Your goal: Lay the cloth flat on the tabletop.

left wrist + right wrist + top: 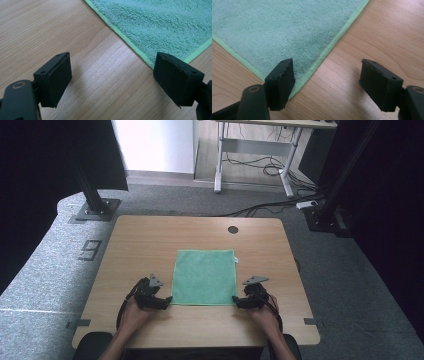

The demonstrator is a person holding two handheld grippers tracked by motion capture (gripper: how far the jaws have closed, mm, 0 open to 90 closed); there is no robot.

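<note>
Grey carpet is stretching out behind a pale wooden desk (140,240), and on it a green cloth (205,276) is lying flat and square, smoothed out with no folds showing. Both hands are sitting at its near edge, one at each near corner.

Over on the left, the left gripper (161,303) is hovering just outside the cloth's near left corner. In the left gripper view its fingers (56,80) are standing wide apart with bare wood between them; the cloth's corner (150,63) is lying just ahead of the finger on the right of that view, close to it but not between the pads. Nothing is being held.

On the right, the right gripper (240,303) is waiting at the near right corner. Its fingers (280,83) are spread well open too, and they are gripping nothing: the hemmed corner of the cloth (307,75) is running beside and slightly under the finger on the left of that view, with only desk in the gap.

As for handling, this looks like a light, soft terry cloth, floppy rather than stiff, so it is likely to sag and drape the moment it lifts. The stitched hem at each near corner looks like the sensible place to pinch: firmer than the pile, and easy to slide a finger under. Taking both corners together should keep it from bunching.
</note>
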